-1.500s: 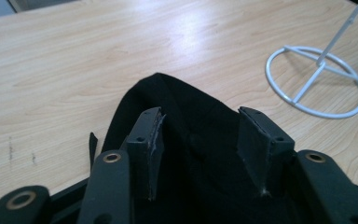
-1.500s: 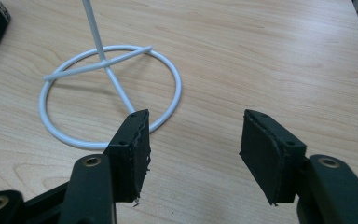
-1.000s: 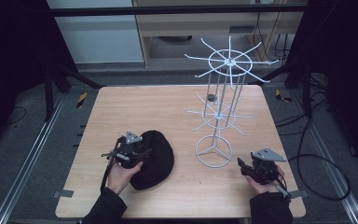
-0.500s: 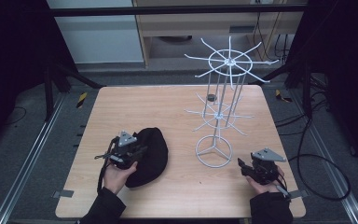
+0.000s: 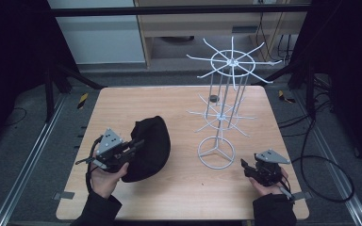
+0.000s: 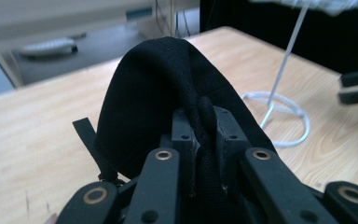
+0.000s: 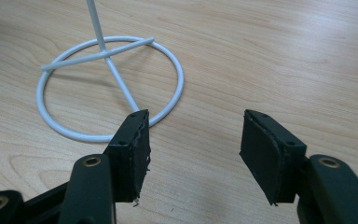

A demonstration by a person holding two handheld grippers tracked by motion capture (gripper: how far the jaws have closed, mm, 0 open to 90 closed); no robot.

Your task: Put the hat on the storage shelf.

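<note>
The left hand-held gripper [image 6: 200, 140] is pinching a fold of a black cap [image 6: 168, 88] between its closed jaws, the cloth bunching into a thick ridge that is standing up between the pads. The right hand-held gripper [image 7: 193, 149] is resting low near the counter's [image 5: 179, 103] front right corner with its jaws spread wide and nothing between them, pointing toward the ring base of a white wire rack [image 5: 221, 117]. The cap is lying on the left part of the counter, well apart from the rack, with its near edge caught in the left hand-held gripper [image 5: 122, 150] and its dome bulging away from the hand. It is looking like a soft fabric piece, probably light and limp, so it is likely sagging wherever it is not supported; a seam or the thicker edge band seems the surest place to hold. Its surface is matte black with stitched panel lines, and a short strap [image 6: 91, 140] is sticking out at one side.
</note>
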